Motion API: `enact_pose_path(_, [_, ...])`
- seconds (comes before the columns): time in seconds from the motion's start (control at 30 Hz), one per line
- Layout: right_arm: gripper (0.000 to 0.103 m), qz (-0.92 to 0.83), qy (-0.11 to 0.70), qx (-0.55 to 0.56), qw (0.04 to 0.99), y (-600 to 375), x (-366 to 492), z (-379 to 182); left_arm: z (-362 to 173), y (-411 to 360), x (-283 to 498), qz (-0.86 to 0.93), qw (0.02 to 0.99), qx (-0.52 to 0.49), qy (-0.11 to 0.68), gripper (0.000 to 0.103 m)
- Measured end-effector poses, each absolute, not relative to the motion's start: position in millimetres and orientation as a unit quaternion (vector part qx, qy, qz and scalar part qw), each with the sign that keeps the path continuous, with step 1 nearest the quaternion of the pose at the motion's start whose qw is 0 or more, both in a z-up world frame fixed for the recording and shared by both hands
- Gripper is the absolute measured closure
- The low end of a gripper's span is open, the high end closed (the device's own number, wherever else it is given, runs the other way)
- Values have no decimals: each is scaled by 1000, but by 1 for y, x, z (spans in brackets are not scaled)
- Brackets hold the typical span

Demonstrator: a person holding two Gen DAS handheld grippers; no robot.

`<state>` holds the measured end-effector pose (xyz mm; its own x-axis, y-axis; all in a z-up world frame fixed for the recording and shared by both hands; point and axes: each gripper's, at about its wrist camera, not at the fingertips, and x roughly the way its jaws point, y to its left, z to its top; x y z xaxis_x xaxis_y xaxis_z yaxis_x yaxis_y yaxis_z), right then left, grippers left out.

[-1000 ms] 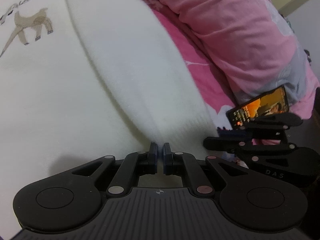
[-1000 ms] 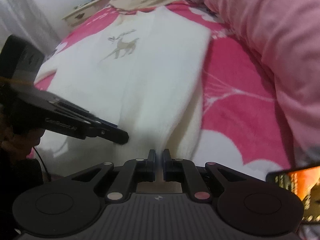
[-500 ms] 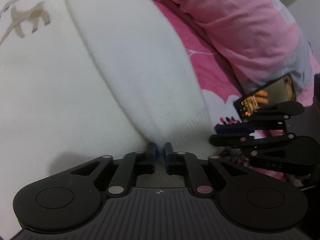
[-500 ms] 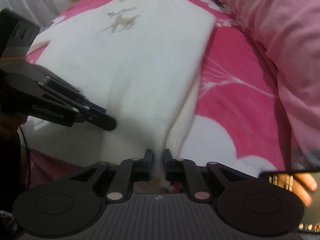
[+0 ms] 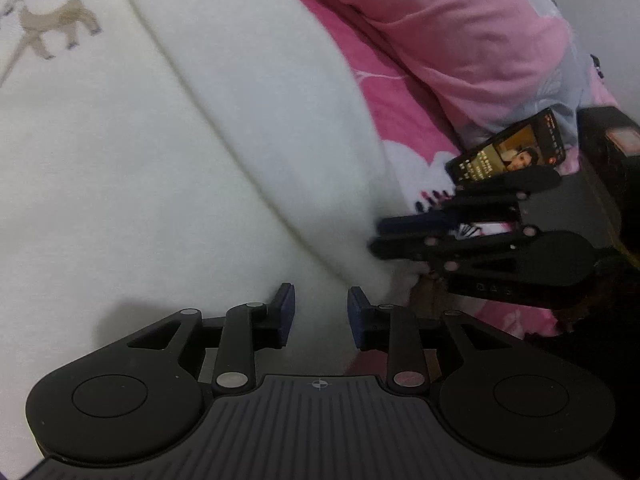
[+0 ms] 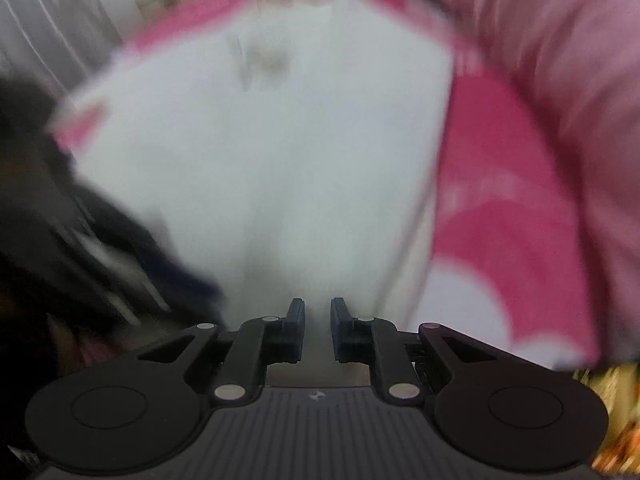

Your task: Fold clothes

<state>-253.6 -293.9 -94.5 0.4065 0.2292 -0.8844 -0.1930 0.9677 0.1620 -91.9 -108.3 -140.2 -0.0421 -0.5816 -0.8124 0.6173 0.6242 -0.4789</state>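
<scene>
Directly ahead of both sets of fingers lies a fluffy cream-white sweater with a tan deer motif (image 5: 168, 152), spread flat on a bright pink bedsheet with white patterns (image 5: 392, 92). A sleeve is folded lengthwise over the body, forming a long ridge that runs away from your left gripper (image 5: 321, 312). That gripper's fingers are parted with a clear gap; the sweater's hem shows between them, but nothing is pinched. Your right gripper (image 6: 317, 326) is also parted, more narrowly, with white fabric visible in the gap and no grip on it; its view is heavily motion-blurred. From the left wrist view, the right gripper sits just to the right of your left fingers, its tips at the sweater's right edge. Beyond those tips and to the right, a black smartphone with a lit screen (image 5: 508, 152) lies on the sheet, against a rumpled pale pink quilt (image 5: 460, 28) banked along the right side.
</scene>
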Motion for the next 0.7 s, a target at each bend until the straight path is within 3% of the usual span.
enact_pose_path(0.1, [90, 130, 529, 4, 839, -292, -260, -93, -134, -97, -87, -428, 708, 31, 561, 69])
enact_pose_path(0.3, [89, 122, 442, -10, 888, -286, -248, -70, -115, -82, -49, -380, 773, 40, 507, 63])
enact_pose_path(0.43, [89, 119, 502, -22, 857, -279, -239, -109, -102, -69, -11, -348, 802, 30, 485, 59])
enact_pose_path(0.53, [87, 138, 493, -33, 859, -276, -232, -100, -99, -69, 20, -330, 811, 47, 480, 57])
enact_pose_path(0.7, [87, 99, 430, 41, 897, -303, -190, -73, -98, -91, 80, -307, 829, 42, 466, 56])
